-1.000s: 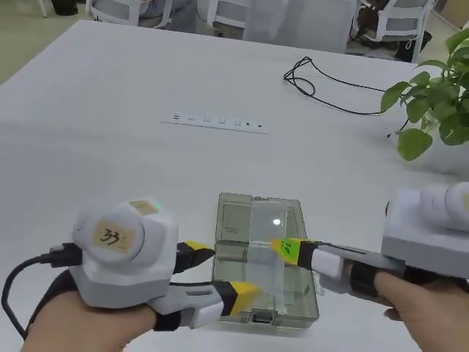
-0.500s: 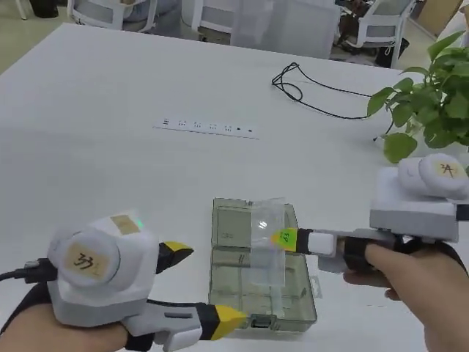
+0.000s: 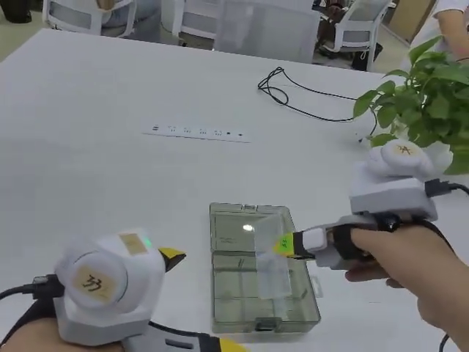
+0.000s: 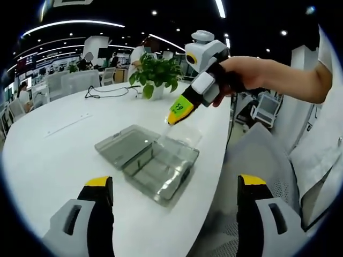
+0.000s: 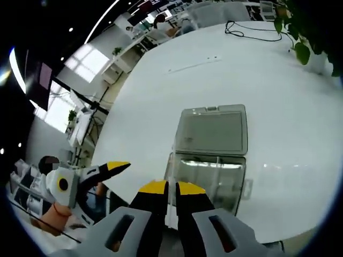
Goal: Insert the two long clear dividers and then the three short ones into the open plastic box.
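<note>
Plastic box is lying open on the table. The right gripper is pinching one clear divider over it, apparently not yet seated; whether other dividers are already in cannot be told. The left gripper is hovering nearby, jaws spread. Handwriting on it is reading roughly "33"; the right gripper's green tag is illegible.

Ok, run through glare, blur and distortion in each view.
Head view: a glare spot on the box lid; the clear divider barely stands out against it. Left gripper view: fisheye bends the table edge. Right gripper view: windows blown out, the table curved.
</note>
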`<state>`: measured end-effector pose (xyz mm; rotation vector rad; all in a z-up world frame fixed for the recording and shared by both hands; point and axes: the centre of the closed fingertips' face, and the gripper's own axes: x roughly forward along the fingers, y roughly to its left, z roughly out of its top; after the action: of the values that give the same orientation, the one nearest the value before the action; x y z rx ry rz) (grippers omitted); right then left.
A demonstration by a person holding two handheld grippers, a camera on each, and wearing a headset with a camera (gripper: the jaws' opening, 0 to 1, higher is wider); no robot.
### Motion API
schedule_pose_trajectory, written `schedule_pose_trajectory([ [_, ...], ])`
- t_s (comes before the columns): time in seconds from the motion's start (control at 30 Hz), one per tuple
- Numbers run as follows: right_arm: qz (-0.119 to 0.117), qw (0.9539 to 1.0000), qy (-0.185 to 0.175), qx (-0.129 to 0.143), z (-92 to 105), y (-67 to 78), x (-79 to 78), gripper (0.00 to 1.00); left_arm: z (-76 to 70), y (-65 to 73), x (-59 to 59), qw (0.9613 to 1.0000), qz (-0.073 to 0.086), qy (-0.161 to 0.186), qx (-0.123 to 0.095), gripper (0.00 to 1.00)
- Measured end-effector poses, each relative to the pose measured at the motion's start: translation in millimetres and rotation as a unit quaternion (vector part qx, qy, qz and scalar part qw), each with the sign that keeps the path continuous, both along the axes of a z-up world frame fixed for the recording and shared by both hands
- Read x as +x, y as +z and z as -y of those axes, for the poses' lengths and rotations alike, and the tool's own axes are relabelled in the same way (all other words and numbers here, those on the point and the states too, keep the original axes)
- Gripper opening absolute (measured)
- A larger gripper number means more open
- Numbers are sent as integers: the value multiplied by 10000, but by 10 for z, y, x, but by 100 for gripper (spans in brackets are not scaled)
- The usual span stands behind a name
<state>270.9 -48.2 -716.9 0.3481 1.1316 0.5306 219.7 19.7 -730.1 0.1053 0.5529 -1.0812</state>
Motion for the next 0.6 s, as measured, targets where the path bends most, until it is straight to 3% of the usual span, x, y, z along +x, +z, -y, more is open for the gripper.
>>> schedule_pose_trajectory([
  [0.3,-532,9982,-111,-235,-38,-286,-37,7,-24,-61,-8,9998,-3,-182,-54,100],
  [0.6,-784,9960,-248,-346,-26,-501,-2,7,4,-90,23,9996,-60,-235,-175,98],
])
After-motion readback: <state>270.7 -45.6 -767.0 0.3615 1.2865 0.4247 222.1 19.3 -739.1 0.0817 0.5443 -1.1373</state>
